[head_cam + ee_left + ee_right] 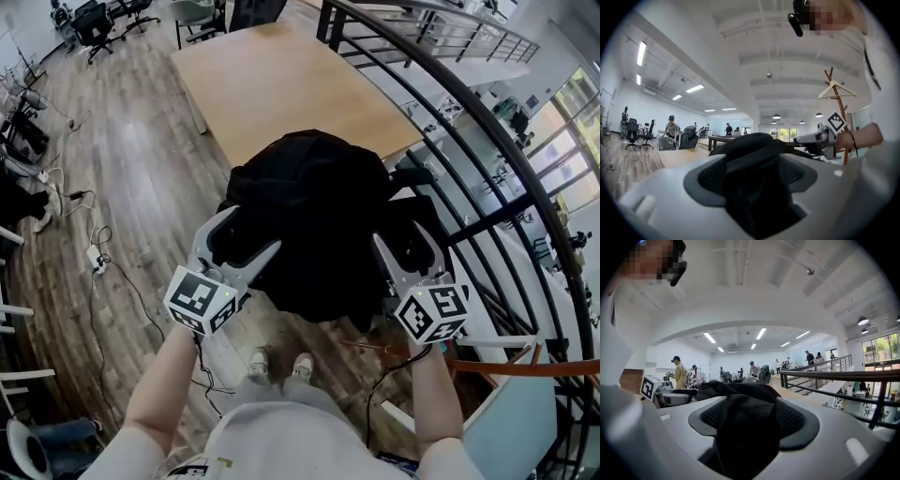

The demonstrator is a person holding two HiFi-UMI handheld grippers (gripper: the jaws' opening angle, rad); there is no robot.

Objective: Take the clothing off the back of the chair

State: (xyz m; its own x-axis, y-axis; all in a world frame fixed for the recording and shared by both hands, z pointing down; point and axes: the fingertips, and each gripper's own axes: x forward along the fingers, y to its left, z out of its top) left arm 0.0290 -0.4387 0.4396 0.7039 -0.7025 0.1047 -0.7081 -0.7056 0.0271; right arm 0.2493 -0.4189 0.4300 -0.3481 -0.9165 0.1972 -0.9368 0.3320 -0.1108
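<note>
The black clothing lies heaped over the back of a chair at the near edge of a pale wooden table, right in front of the person. The left gripper is at the garment's left flank and the right gripper at its right. Both pairs of jaws stand wide apart. A fold of the black cloth lies loose between each pair, and the pads are not pinching it.

A dark curved railing sweeps close past the right side. Cables trail over the plank floor at the left, and the person's 2 shoes show just below the garment. A wooden coat stand rises behind the right gripper. Several people stand far back among desks.

The chair is almost wholly covered: only a dark arm piece juts out at the right. What kind of garment it is cannot be made out.
</note>
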